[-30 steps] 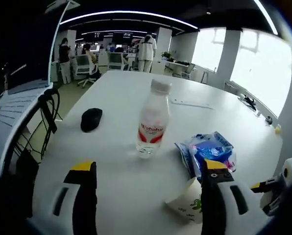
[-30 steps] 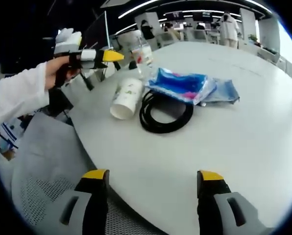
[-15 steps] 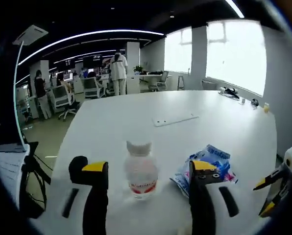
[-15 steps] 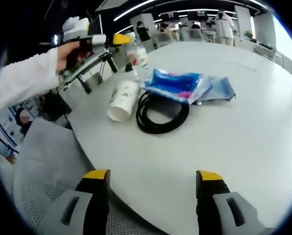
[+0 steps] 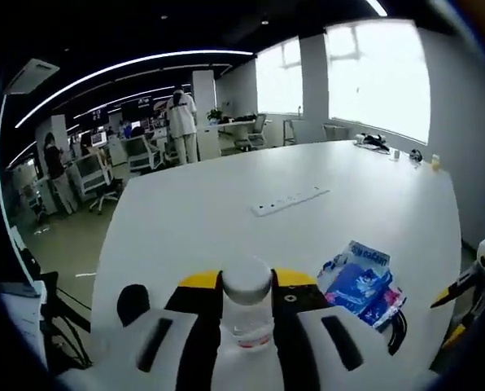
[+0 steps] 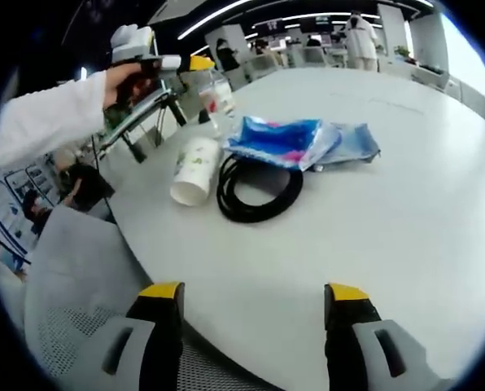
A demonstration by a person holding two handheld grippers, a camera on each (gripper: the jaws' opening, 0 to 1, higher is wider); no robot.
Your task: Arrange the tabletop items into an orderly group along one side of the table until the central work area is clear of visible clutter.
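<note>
Left gripper (image 5: 246, 285): yellow-tipped jaws drawn in close, one on each side of the bottle (image 5: 246, 314), pressing its neck just under the cap. From the right gripper view, a hand (image 6: 127, 80) in a white sleeve holds it level. Right gripper (image 6: 255, 293): jaws spread wide apart, nothing between the fingertips.

We see an open office ahead of the left gripper: bright windows (image 5: 373, 77) on the far wall, white pillars (image 5: 312, 90), curved ceiling light strips (image 5: 128, 65) across a dark ceiling, desks and office chairs (image 5: 157, 148), and people standing (image 5: 180, 124) beyond the white table (image 5: 226, 195).
</note>
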